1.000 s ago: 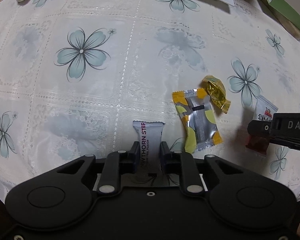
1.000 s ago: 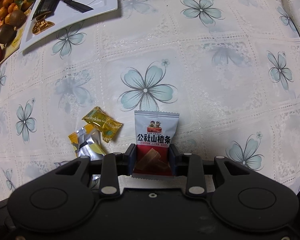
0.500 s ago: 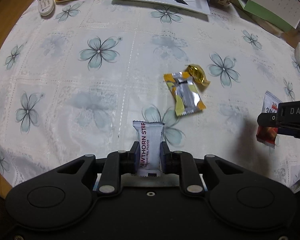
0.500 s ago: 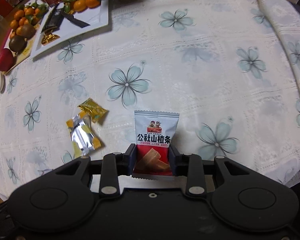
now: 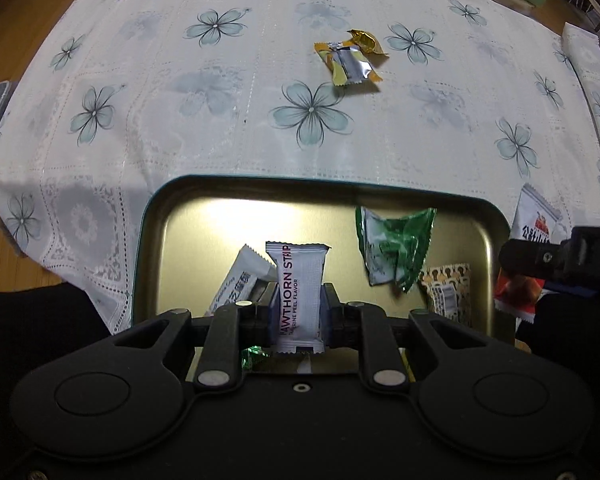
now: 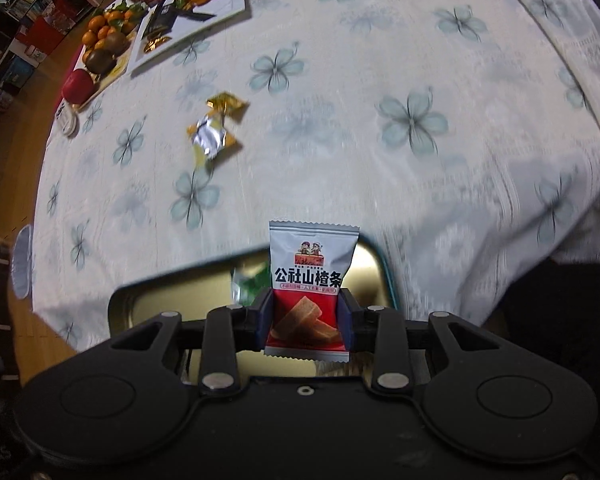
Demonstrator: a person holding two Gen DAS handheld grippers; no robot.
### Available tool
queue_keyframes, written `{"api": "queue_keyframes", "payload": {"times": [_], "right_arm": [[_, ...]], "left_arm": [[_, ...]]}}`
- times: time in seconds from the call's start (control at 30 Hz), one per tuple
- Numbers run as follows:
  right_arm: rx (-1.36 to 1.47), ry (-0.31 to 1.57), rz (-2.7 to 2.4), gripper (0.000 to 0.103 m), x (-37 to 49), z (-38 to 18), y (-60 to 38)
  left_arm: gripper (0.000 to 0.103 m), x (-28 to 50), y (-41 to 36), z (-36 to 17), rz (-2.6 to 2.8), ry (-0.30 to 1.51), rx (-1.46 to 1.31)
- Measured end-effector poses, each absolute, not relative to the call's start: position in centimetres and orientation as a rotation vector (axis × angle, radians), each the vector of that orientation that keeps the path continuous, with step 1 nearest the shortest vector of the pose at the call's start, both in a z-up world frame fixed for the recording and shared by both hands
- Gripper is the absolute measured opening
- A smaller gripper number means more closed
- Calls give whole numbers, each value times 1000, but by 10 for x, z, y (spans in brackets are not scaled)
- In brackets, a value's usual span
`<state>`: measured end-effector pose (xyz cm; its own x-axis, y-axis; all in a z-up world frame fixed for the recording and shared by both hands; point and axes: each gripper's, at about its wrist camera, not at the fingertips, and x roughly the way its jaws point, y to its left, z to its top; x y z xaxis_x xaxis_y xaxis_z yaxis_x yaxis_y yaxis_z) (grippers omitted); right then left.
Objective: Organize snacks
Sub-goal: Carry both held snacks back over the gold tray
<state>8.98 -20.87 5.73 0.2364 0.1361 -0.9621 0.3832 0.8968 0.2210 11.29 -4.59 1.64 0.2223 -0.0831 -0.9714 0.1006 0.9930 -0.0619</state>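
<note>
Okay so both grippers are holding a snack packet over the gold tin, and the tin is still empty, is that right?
Not quite: the gold tin is not empty. The left wrist view shows a green packet, a white packet and an orange patterned packet inside it. Each gripper does hold a packet over the tin.

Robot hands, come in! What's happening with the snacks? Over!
Left gripper holds hawthorn strip over tin. Right gripper holds red packet. Nothing blocking.
</note>
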Motion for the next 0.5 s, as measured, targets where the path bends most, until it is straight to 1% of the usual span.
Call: {"api": "queue_keyframes", "payload": {"times": [0.27,0.5], "right_arm": [[436,1310,-216,35,37,69,-199],[453,1328,-197,35,14,69,-193]], "left_arm": [[27,89,-50,30,-139,1322,1],[27,91,-60,44,-152,1292,-5]]}}
